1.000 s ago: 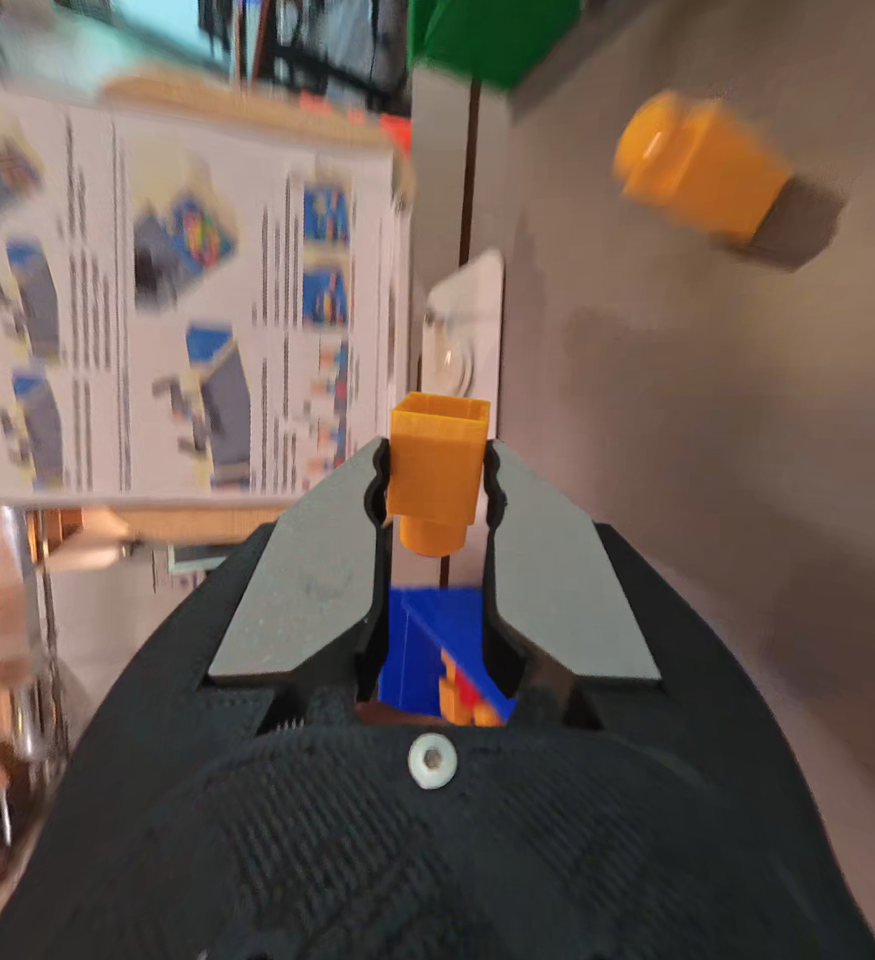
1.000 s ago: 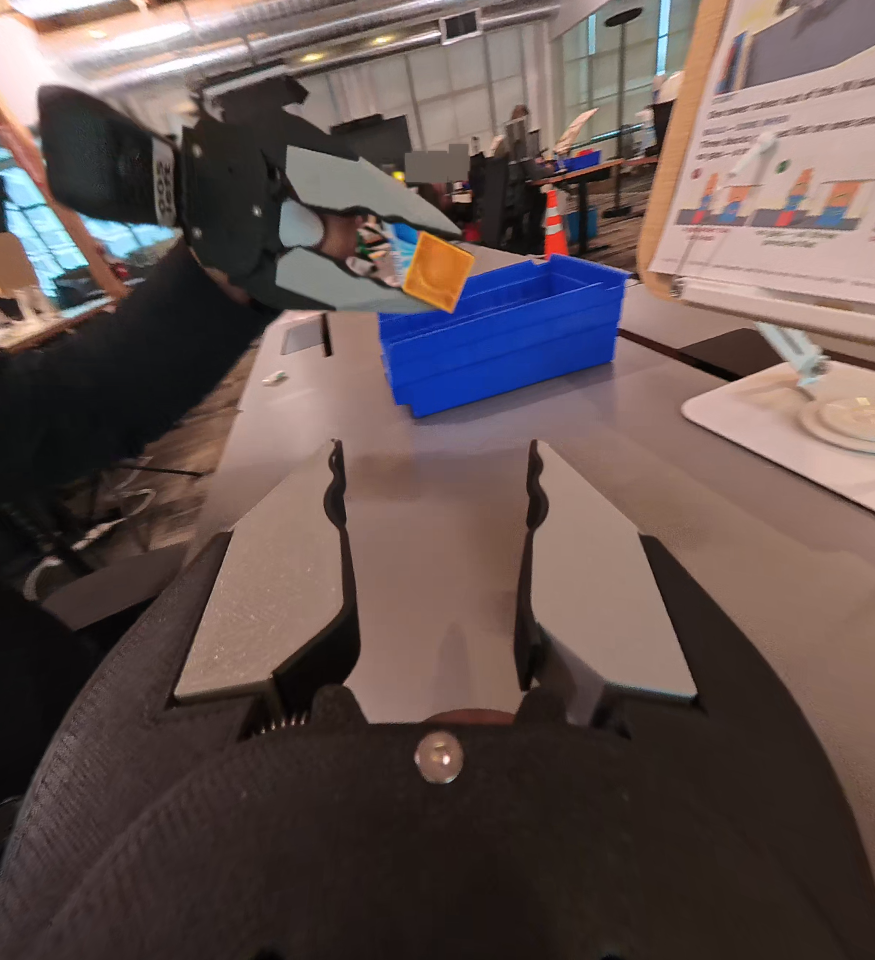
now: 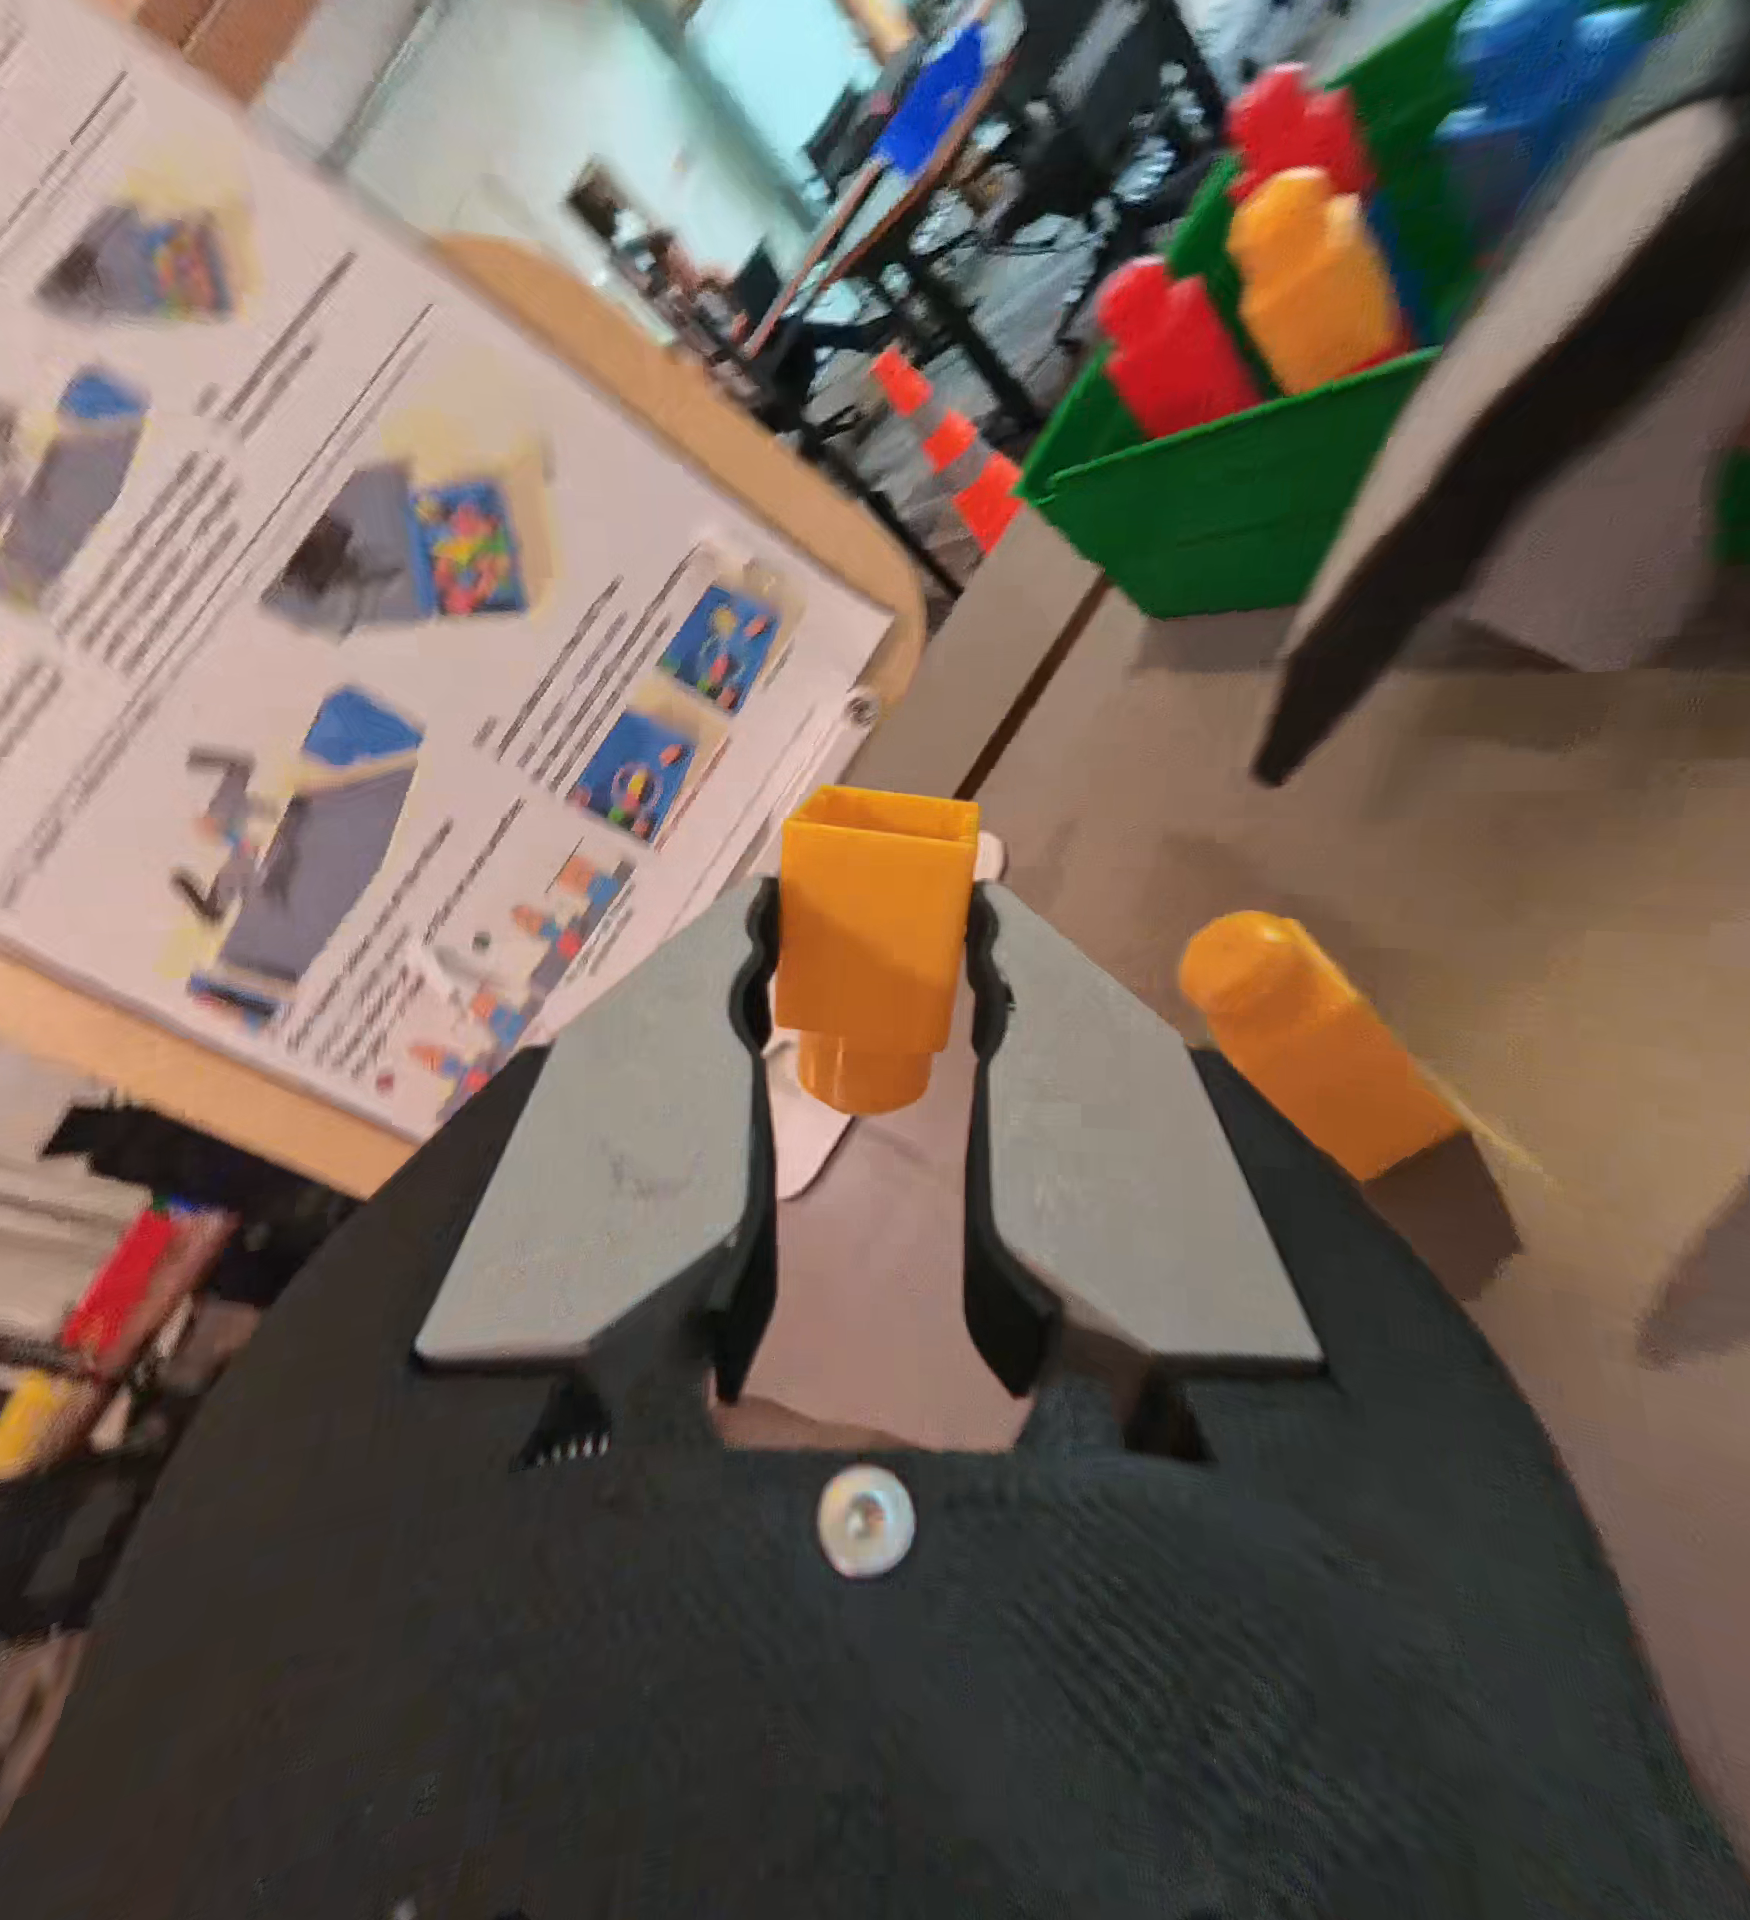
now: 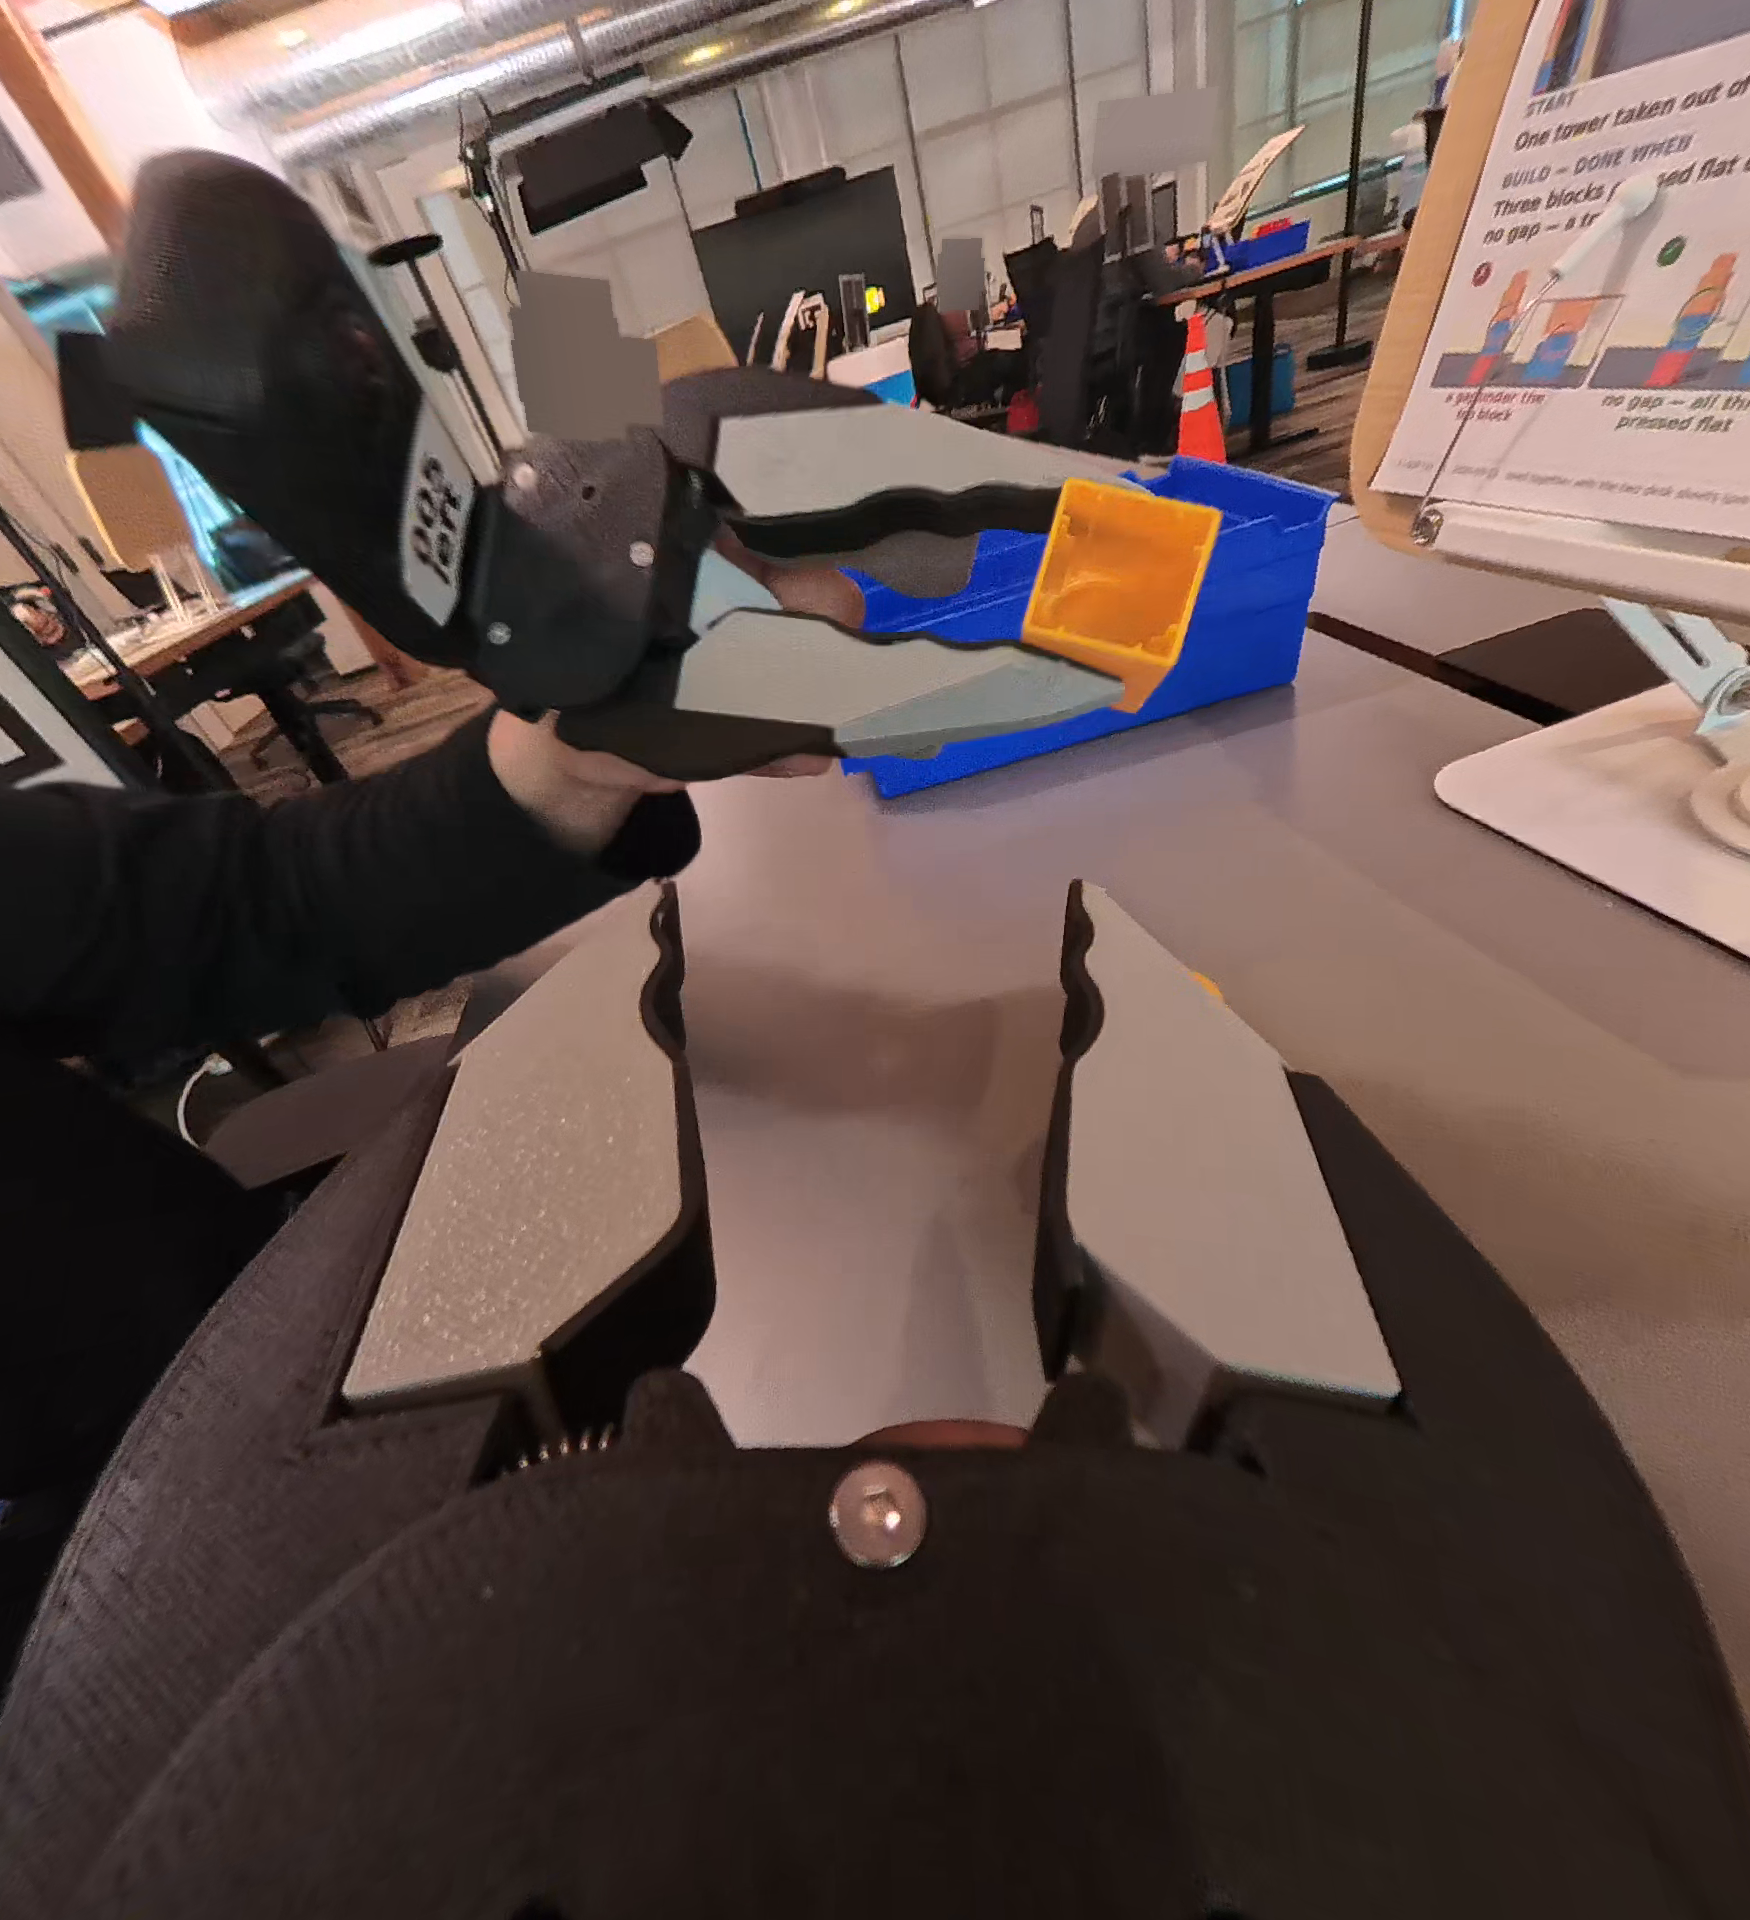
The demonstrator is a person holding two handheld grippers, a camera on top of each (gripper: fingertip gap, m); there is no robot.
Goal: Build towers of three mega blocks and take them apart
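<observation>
— Above the grey counter, what is the left claw doing?

— It is clenched on a single orange mega block. Both grey pads press the block's flat sides, its hollow square base points away from the wrist camera and its round stud points back toward it. From the right wrist view the same claw is held in the air by a hand in a black sleeve, with the block's open underside facing that camera.

— And the right claw?

— It is released. Its two fingers stand wide apart, with only bare counter between them, and nothing is gripped.

— Where are the other blocks?

— A second orange block lies on its side on the counter, just right of the left claw's fingers, blurred in the left wrist view. Farther back on that side a green bin holds red, orange and blue blocks standing upright. In the right wrist view a blue bin sits on the counter behind the held block; what it contains cannot be seen.

— Anything else nearby?

— A printed instruction sheet on a wooden board leans on a white stand at the right edge of the counter.
</observation>
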